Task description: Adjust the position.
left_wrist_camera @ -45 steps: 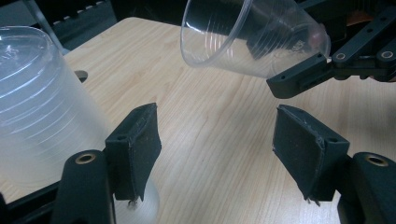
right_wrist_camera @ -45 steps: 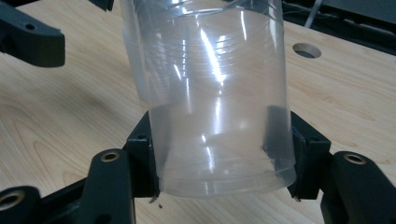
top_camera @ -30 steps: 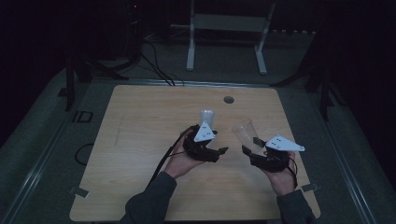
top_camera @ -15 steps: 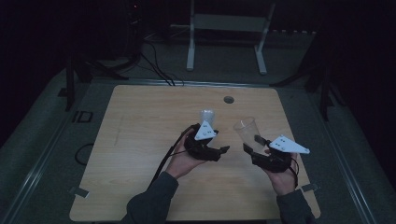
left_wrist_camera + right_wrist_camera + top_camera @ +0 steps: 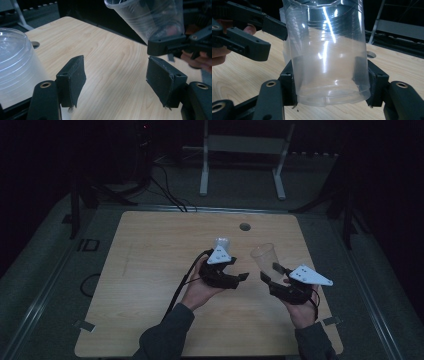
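Wooden table (image 5: 150,270) — right claw (image 5: 274,274) grips clear cup (image 5: 263,257); left claw (image 5: 235,270) open, widening.

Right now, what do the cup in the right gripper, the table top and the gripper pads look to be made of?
Cup: thin clear plastic, glossy; you see through it, with ribbed rings and sharp light streaks.
Table top: pale wood-grain surface, matt, probably laminate rather than solid wood.
Pads: black, dull, slightly frayed at the edges, likely rubber or foam.

Pretty dim room, everything past the wooden table (image 5: 150,270) goes black; overhead glare streaks the clear plastic cup (image 5: 327,50), close stuff blurry.
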The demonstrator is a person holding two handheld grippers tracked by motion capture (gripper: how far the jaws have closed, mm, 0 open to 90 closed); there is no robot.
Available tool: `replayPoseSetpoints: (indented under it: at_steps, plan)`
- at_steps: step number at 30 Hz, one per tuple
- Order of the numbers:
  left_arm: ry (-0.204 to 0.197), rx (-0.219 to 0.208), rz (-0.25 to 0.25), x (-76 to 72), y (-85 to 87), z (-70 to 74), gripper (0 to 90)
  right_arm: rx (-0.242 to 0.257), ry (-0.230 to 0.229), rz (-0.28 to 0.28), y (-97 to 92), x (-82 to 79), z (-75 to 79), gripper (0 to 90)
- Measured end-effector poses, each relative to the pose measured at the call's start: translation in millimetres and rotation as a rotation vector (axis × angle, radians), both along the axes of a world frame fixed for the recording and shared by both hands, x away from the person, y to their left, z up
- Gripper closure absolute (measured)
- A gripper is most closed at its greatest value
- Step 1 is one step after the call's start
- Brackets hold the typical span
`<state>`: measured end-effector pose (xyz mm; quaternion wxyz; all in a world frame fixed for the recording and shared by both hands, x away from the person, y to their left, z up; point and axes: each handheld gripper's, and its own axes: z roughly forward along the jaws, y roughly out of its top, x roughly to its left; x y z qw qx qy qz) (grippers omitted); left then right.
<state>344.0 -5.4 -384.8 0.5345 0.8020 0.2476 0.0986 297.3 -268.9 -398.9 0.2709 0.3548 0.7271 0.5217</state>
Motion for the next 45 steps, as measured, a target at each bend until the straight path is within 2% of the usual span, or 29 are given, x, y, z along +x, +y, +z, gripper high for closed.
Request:
replayPoseSetpoints:
  at_steps: [5,13,20,26,31,36,45]
  plan:
    - [0.048,-0.066,-0.018,3.4,-0.4,2.8,28.7,0.001,-0.007,0.006,1.5,-0.6,0.6,41.3]
    - [0.061,-0.079,-0.029,3.9,-5.7,6.7,24.4,0.005,-0.013,0.013,4.2,-0.7,0.7,41.3]
    - [0.097,-0.135,-0.041,5.9,-6.8,9.1,22.4,0.009,-0.019,0.019,6.8,-0.7,0.2,41.3]
    - [0.12,-0.164,-0.048,6.7,-8.7,10.2,19.1,0.016,-0.023,0.022,9.1,-1.2,-0.5,41.3]
    - [0.126,-0.182,-0.047,6.4,-11.4,11.4,18.0,0.02,-0.032,0.028,10.9,-1.8,0.1,41.3]
    - [0.121,-0.178,-0.056,5.5,-14.9,12.4,18.0,0.027,-0.033,0.031,12.2,-1.9,0.1,41.3]
    - [0.123,-0.206,-0.062,5.2,-21.1,15.2,18.0,0.035,-0.04,0.04,15.9,-1.8,0.0,41.4]
